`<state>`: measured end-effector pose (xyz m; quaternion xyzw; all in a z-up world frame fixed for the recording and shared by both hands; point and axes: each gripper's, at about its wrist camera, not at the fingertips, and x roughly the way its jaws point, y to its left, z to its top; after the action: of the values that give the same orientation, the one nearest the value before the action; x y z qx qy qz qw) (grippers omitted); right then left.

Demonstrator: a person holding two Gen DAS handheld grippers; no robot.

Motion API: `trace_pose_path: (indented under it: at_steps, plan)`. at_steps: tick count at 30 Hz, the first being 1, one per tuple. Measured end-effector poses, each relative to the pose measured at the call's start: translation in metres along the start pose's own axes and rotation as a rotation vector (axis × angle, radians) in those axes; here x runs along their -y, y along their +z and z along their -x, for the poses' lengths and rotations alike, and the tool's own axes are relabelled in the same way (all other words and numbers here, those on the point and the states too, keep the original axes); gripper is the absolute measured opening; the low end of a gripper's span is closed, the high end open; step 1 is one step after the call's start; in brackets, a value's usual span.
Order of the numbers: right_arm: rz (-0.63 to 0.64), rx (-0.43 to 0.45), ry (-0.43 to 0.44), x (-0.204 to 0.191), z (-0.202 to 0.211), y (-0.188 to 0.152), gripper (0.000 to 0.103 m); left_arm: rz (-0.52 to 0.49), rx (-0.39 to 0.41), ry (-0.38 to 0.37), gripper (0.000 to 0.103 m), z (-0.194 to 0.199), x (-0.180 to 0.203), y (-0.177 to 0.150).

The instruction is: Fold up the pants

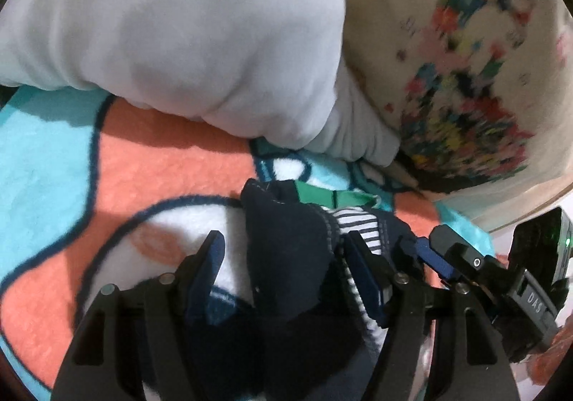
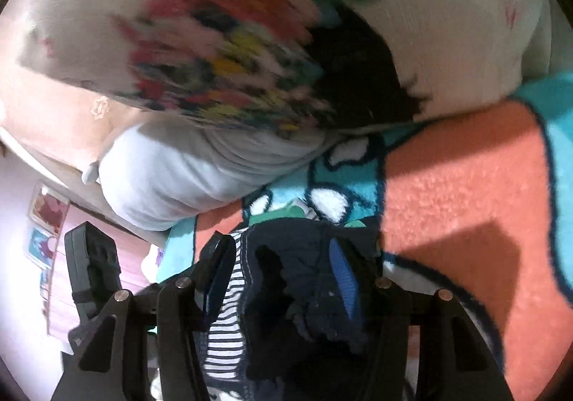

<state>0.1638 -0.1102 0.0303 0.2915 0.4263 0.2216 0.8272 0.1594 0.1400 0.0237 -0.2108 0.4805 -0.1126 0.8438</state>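
The pants [image 1: 286,250] are dark navy with a blue-and-white striped lining and a green band at the far end. They lie bunched on a fleece blanket [image 1: 161,157]. My left gripper [image 1: 283,254] has its jaws spread, with a fold of the navy fabric standing between them. My right gripper [image 2: 283,257] also stands spread around the bunched pants [image 2: 297,279], the striped lining against its left finger [image 2: 222,257]. The right gripper also shows in the left wrist view [image 1: 462,257], close on the right.
The blanket is orange, turquoise and white with dark outlines. A pale grey pillow [image 1: 172,28] and a cream cushion with a colourful embroidered pattern [image 1: 465,85] lie just beyond the pants. A pink wall with pictures [image 2: 46,222] shows at the left.
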Motion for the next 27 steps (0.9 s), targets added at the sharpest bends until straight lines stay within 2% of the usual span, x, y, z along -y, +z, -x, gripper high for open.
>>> trace_pose_path:
  at_steps: [3,7,10,14,15,17,20,24,27]
  plan:
    - [0.011,0.03,0.082,-0.008,0.026,-0.008,0.058,-0.01,0.041,-0.003,0.068,0.025,0.005,-0.008]
    - [-0.048,0.011,0.183,-0.003,0.037,-0.029,0.059,-0.044,0.07,-0.037,0.068,0.046,0.016,-0.033]
    - [-0.089,-0.02,0.176,0.01,0.027,-0.042,0.059,-0.083,0.066,-0.022,0.068,0.043,0.02,-0.055]
    - [-0.173,-0.047,0.173,0.035,0.008,-0.046,0.058,-0.092,-0.022,0.005,0.068,0.015,0.013,-0.074]
    - [-0.174,-0.049,0.174,0.036,0.008,-0.046,0.058,-0.108,0.004,0.002,0.07,0.015,0.013,-0.076]
    - [-0.156,-0.049,0.158,0.031,0.011,-0.046,0.058,-0.125,-0.013,0.023,0.07,0.015,0.015,-0.075]
    - [-0.09,-0.021,0.119,0.017,0.028,-0.049,0.059,-0.104,0.011,-0.008,0.07,0.03,0.013,-0.072]
    - [0.024,-0.006,-0.036,0.001,0.04,-0.063,0.059,-0.116,0.076,0.014,0.07,0.042,0.012,-0.063]
    - [0.055,-0.015,-0.088,0.004,0.044,-0.076,0.059,-0.079,0.086,0.03,0.07,0.038,0.001,-0.048]
